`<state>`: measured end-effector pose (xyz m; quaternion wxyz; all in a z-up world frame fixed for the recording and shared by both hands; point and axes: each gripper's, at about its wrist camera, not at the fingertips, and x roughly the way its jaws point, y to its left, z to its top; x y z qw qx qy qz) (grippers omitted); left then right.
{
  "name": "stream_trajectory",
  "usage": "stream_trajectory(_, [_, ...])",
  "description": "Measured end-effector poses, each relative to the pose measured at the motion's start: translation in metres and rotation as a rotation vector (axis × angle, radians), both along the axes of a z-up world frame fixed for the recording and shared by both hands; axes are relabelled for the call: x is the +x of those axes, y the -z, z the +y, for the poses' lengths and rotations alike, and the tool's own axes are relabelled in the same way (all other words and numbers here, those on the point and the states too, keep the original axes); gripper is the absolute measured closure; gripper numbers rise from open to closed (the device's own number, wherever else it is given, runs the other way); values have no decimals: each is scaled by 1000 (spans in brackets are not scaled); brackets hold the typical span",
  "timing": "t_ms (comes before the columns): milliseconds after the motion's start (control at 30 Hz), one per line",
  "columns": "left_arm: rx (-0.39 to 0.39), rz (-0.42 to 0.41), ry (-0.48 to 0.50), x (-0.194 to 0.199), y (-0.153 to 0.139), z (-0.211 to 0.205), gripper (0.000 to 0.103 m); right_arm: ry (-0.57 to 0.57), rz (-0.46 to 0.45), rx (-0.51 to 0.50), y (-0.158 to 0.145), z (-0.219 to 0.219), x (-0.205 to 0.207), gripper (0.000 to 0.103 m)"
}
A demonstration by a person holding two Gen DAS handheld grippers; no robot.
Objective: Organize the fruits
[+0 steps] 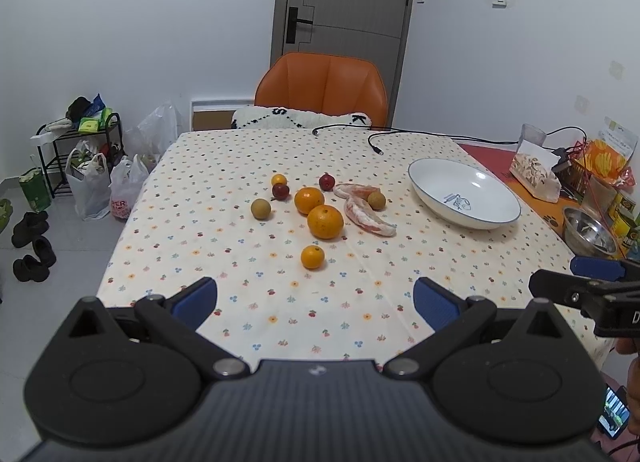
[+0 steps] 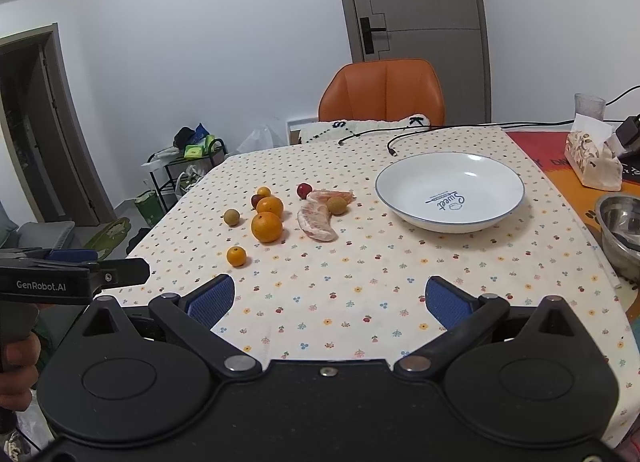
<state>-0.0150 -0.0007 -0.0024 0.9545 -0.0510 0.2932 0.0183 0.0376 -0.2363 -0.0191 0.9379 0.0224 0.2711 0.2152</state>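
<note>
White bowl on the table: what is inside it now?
No fruit is inside the white bowl; only printed writing shows on its bottom. What lies under it is covered.

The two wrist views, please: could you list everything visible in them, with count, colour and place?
oranges: three, orange, middle of the table, plus one tiny orange fruit behind them
red fruits: two, dark red, far side of the cluster
brown fruits: two, tan, one at the left, one by the segments
pomelo segments: two, pink, right of the oranges
plate: one, white with a blue rim, empty, right of the fruit
tablecloth: one, cream, dotted
steel bowl: one, right edge
chair: one, orange, behind the table
left gripper: open, holding nothing
right gripper: open, holding nothing
</note>
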Motion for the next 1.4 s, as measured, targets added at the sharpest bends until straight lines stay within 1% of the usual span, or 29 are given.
stream_trajectory(500, [-12, 2, -3, 4, 1, 4, 0, 10, -9, -15, -1, 2, -1, 0])
stream_trajectory(633, [-18, 3, -5, 8, 1, 5, 0, 8, 6, 13, -1, -2, 3, 0])
stream_trajectory(767, [-19, 5, 1, 14, 0, 4, 0, 12, 3, 16, -2, -3, 8, 0])
stream_trajectory(1133, [-21, 17, -3, 34, 2, 7, 0, -2, 23, 18, 4, -4, 32, 0])
stream_trajectory(1400, [-27, 25, -11, 55, 10, 14, 0, -19, 30, 22, 10, -2, 53, 0])
